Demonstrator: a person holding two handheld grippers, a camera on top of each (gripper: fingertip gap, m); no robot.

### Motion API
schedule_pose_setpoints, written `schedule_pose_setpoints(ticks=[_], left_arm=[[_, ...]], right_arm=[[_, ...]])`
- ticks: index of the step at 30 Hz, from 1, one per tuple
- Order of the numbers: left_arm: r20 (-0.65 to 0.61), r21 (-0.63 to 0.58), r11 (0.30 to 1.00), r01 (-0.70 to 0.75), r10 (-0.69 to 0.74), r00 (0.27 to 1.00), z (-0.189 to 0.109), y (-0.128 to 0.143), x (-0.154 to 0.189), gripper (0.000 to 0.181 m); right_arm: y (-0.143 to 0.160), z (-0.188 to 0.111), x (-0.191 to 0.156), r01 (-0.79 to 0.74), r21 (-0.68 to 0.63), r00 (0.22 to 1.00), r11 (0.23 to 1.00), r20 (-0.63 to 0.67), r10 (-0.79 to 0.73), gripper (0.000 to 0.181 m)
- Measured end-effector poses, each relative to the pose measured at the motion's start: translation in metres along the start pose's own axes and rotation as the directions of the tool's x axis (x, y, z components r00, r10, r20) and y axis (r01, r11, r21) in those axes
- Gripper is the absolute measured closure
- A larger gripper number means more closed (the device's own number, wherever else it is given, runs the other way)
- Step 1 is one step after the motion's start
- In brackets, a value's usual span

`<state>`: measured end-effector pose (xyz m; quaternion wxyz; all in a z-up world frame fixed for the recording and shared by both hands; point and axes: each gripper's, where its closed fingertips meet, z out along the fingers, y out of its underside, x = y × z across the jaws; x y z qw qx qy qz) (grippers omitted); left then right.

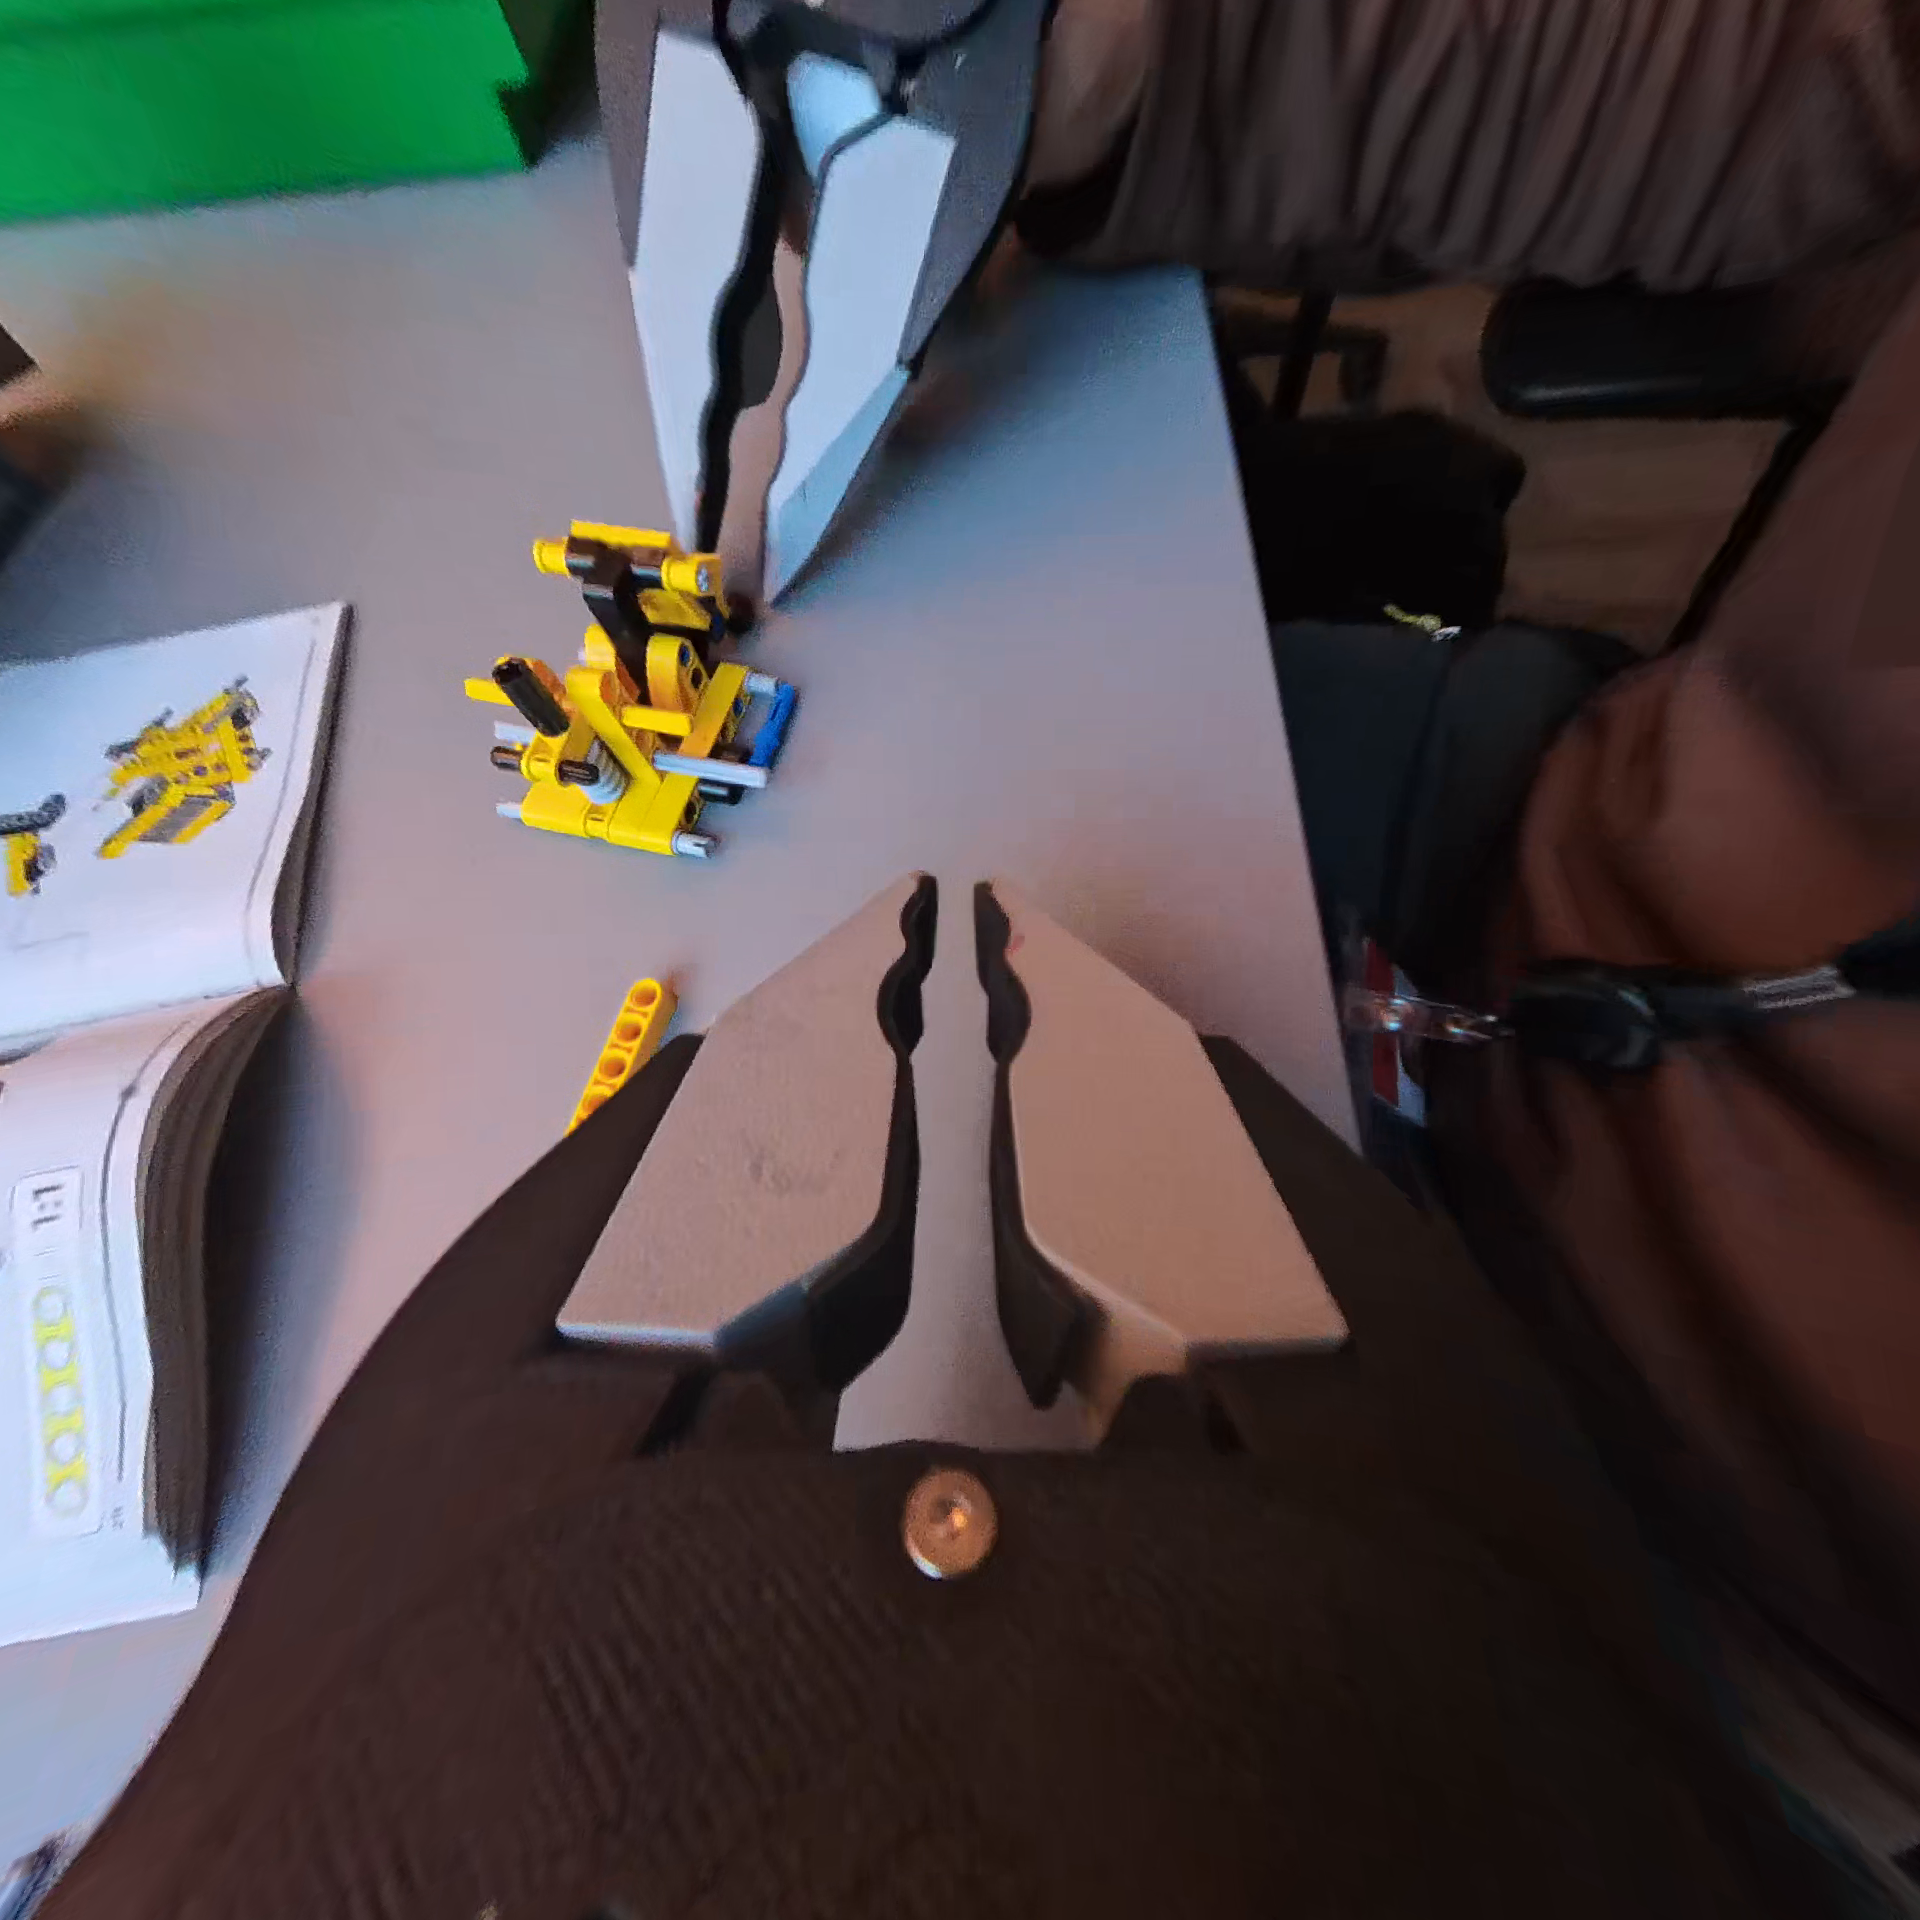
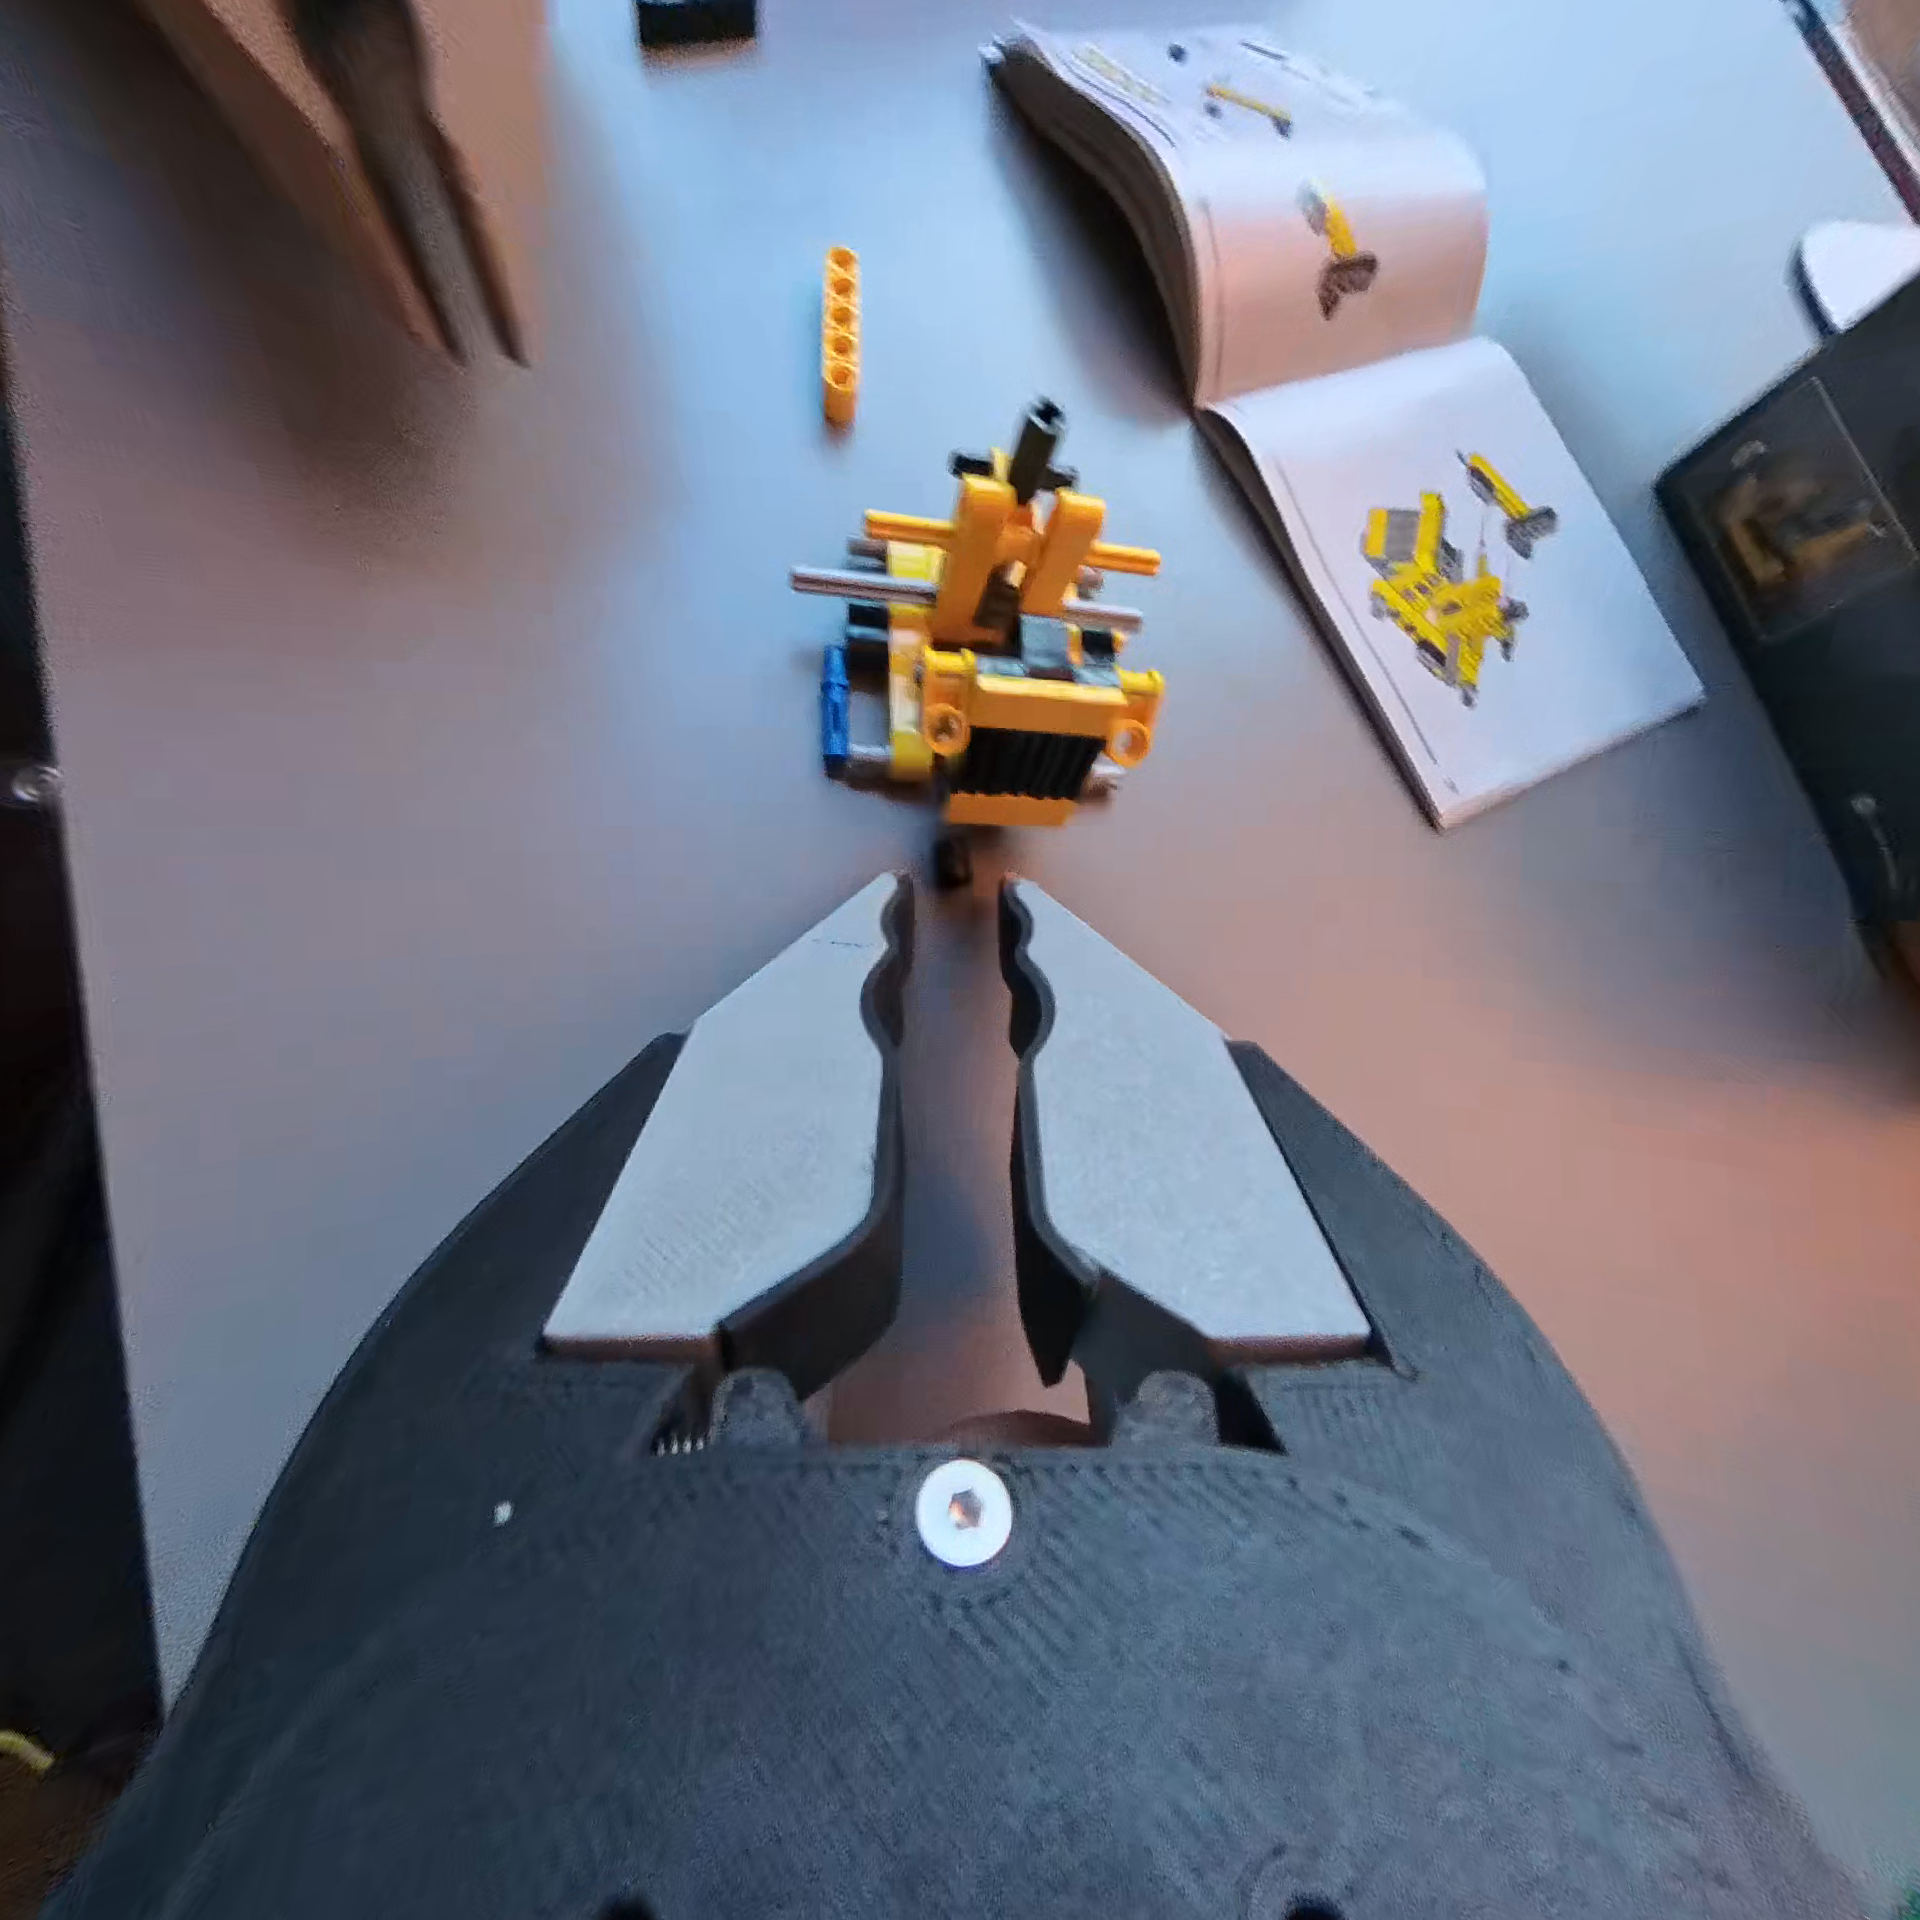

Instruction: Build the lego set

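Observation:
A part-built yellow lego model point(image 1: 634, 717) with black, grey and blue parts stands on the grey table point(image 1: 1039, 623); it also shows in the right wrist view point(image 2: 997, 644). A loose yellow beam point(image 1: 630, 1039) lies near it, also in the right wrist view point(image 2: 841, 332). My left gripper point(image 1: 954, 896) is empty and nearly shut, with a thin gap, just short of the model. My right gripper point(image 2: 956, 896) is a little open and empty, its tips just behind a small black piece point(image 2: 948, 862) at the model's front. The right gripper point(image 1: 743, 582) also shows opposite, in the left wrist view.
An open instruction booklet point(image 1: 156, 831) lies beside the model, also in the right wrist view point(image 2: 1455, 582). A green box point(image 1: 249, 94) stands at the far side. A black box point(image 2: 1808, 561) sits beyond the booklet. A person's brown clothing point(image 1: 1714, 935) is past the table edge point(image 1: 1283, 727). Some 12 cm of space lies between my two pairs of fingers.

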<state>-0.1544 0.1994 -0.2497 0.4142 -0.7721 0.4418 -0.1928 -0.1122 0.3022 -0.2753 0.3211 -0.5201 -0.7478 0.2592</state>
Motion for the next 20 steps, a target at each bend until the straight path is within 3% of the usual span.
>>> schedule_pose_setpoints(ticks=[8, 12, 16, 20], left_arm=[[0.063, -0.084, 0.994, -0.071, 0.076, 0.995, 0.011, -0.005, -0.022, 0.176], [0.089, -0.048, 0.989, -0.137, 0.141, 0.986, -0.011, -0.007, -0.044, 0.172], [0.25, 0.077, 0.993, -0.083, 0.062, 0.966, -0.066, -0.002, -0.097, 0.163], [0.144, 0.389, 0.921, 0.037, -0.1, 0.984, -0.125, -0.009, -0.099, 0.163]], right_arm=[[-0.005, 0.004, -0.011, 0.122, 0.03, 0.991, 0.992, 0.05, -0.124, 0.177], [-0.006, 0.0, -0.005, 0.264, 0.054, 0.963, 0.963, -0.08, -0.259, 0.177], [-0.007, -0.006, 0.008, 0.338, 0.057, 0.925, 0.939, -0.205, -0.32, 0.178], [-0.024, -0.025, 0.041, 0.342, 0.097, 0.87, 0.935, -0.409, -0.276, 0.177]])
